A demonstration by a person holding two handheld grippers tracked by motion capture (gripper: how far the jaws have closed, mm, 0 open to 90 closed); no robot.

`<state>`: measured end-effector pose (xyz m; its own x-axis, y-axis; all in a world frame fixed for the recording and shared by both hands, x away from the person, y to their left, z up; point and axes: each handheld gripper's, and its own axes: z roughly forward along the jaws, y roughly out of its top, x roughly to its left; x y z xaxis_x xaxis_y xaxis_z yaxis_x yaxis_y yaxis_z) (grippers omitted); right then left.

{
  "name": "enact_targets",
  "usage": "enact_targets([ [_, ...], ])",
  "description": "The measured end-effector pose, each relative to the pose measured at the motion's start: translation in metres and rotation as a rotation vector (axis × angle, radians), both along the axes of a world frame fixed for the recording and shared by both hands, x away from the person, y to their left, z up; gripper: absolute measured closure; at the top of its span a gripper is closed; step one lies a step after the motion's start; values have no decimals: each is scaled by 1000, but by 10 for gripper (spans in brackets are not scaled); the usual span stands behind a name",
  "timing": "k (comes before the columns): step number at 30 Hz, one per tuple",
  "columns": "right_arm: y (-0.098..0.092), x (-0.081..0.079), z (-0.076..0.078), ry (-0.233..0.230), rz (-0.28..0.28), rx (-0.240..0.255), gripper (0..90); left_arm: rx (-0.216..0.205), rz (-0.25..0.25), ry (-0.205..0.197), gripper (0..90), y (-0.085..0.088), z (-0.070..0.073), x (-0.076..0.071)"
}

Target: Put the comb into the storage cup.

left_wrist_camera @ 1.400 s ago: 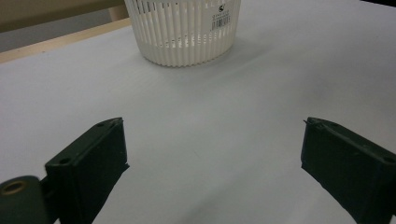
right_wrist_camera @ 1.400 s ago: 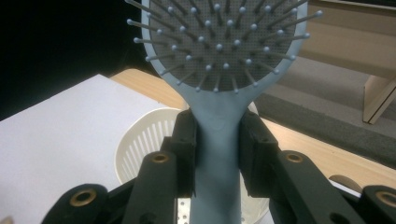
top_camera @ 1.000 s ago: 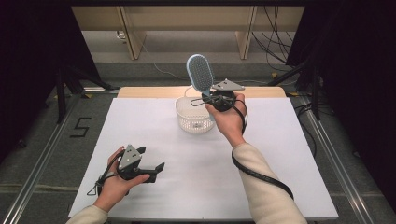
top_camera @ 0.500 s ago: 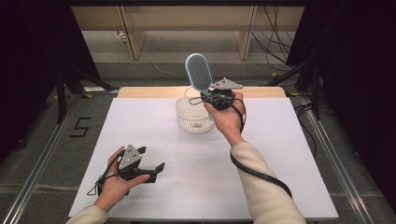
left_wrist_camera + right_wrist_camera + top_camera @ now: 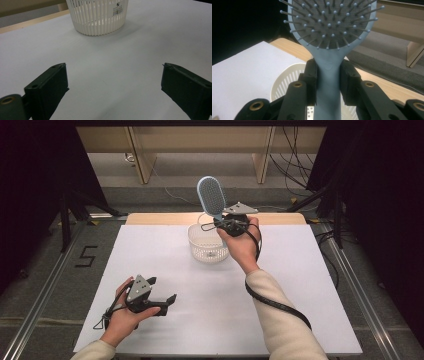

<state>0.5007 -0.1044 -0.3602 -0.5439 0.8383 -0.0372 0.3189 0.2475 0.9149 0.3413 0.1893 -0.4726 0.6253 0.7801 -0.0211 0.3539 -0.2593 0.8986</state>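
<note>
Left gripper [image 5: 161, 301], jaws spread wide with nothing between them, resting low on the white table [image 5: 165, 265]; white slatted basket [image 5: 208, 245] at the table's far middle; right gripper [image 5: 223, 223] above the basket, clamping the handle of an upright blue hairbrush [image 5: 210, 197].

One blue hairbrush [image 5: 211, 198], one white slatted basket [image 5: 206, 247], one white table [image 5: 310, 285], two handheld grippers

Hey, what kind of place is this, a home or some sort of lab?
Likely a lab recording bench: a white-covered table on a metal frame, dark curtains, loose cables on the floor, and a number five taped beside it.
</note>
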Motion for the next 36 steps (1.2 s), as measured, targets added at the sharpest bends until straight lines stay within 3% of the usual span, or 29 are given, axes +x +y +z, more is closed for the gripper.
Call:
enact_targets([
  [36,10,15,-1,-6,14,-3,706,0,-1,1,67,0,0,0],
])
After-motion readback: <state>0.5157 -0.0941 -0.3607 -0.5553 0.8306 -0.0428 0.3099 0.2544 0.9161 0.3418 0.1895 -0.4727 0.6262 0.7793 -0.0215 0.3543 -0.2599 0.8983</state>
